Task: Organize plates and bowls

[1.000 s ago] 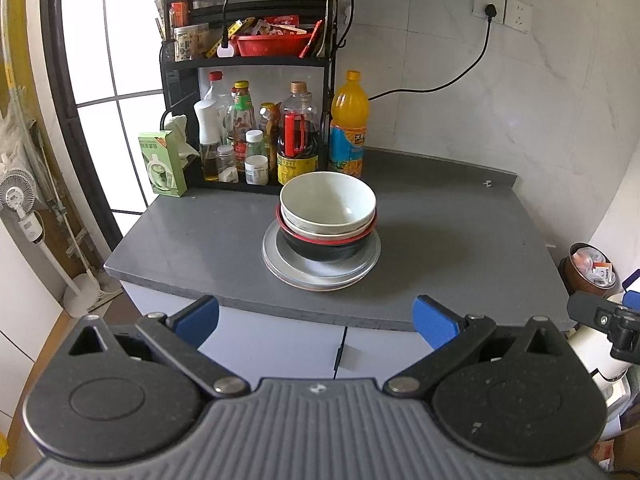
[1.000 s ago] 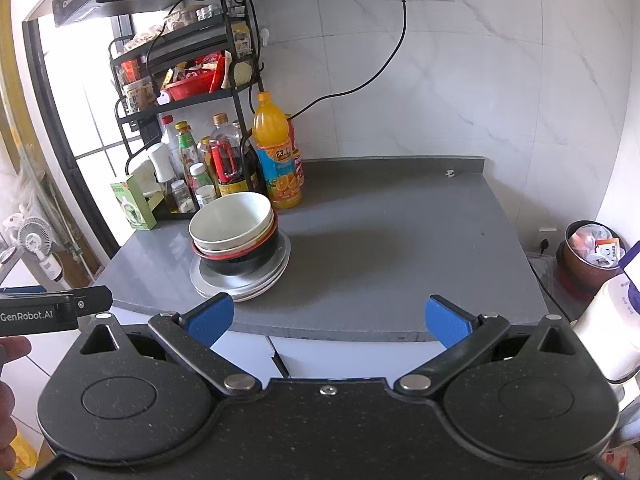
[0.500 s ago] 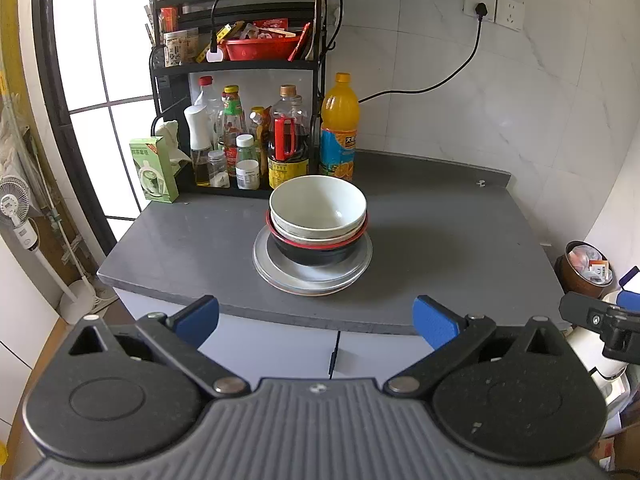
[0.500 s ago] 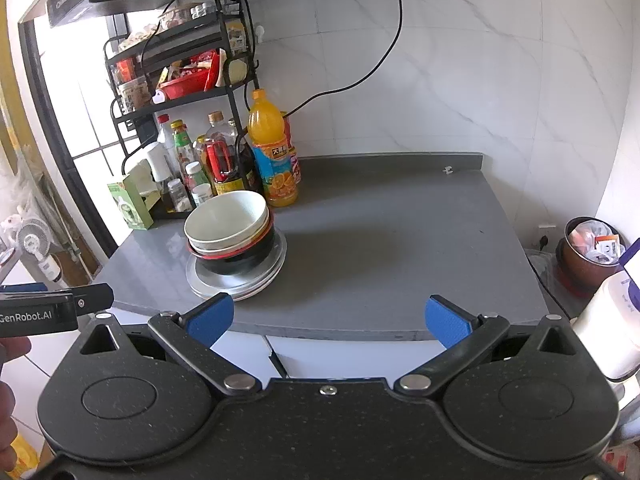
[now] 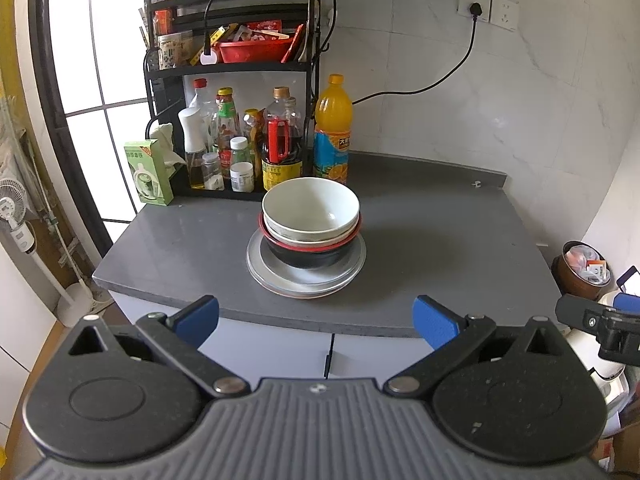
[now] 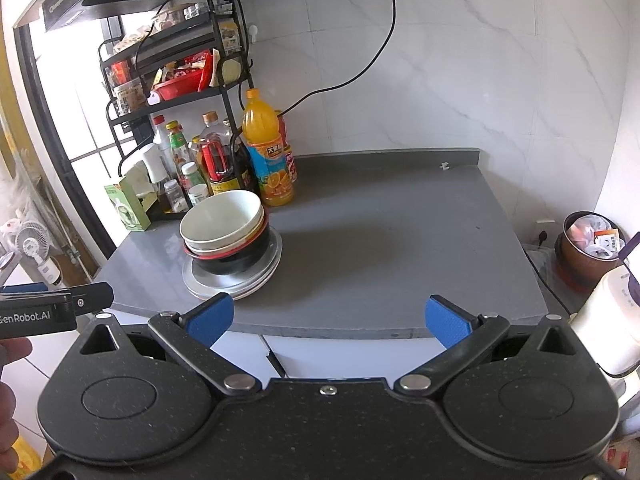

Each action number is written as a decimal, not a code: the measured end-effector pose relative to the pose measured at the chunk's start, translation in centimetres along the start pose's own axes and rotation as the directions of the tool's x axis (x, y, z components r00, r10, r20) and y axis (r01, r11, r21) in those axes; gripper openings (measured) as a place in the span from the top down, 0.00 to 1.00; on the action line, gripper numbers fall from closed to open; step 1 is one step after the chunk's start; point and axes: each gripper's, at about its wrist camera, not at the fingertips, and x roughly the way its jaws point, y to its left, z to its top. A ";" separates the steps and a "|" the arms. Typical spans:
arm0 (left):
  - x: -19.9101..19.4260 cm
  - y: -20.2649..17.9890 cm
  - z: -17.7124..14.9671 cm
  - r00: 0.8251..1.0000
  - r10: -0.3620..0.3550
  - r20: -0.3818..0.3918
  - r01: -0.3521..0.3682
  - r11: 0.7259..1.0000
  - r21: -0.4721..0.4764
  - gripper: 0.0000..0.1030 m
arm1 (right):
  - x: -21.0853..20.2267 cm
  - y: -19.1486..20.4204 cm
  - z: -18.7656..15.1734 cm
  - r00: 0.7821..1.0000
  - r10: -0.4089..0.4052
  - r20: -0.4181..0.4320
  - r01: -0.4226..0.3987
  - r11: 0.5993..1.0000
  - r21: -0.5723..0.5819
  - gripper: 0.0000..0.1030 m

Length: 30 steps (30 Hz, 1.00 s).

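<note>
Now both grippers — left [image 5: 316, 322], right [image 6: 327, 320] — have drifted slightly closer, jaws wide, empty. Nested bowls [image 5: 311, 216] sit on stacked plates [image 5: 306, 270] — already tidy, or awaiting sorting.

On the counter [image 5: 440, 248] sit one stack of three nested bowls [image 5: 311, 216] on about two plates [image 5: 306, 280], one orange bottle [image 5: 333, 128], one green box [image 5: 149, 172], and two wall sockets [image 5: 489, 8] behind.
</note>
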 end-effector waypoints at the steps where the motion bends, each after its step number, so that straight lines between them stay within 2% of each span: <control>1: 0.1 0.0 0.0 1.000 0.001 -0.002 -0.001 1.000 -0.002 0.01 | 0.0 0.1 0.0 1.000 0.000 0.001 0.000 1.000 -0.002 0.00; 30: 0.6 -0.4 0.5 1.000 -0.010 0.005 0.010 1.000 0.016 0.01 | 0.4 -0.2 0.2 1.000 -0.008 0.004 0.008 1.000 -0.005 0.00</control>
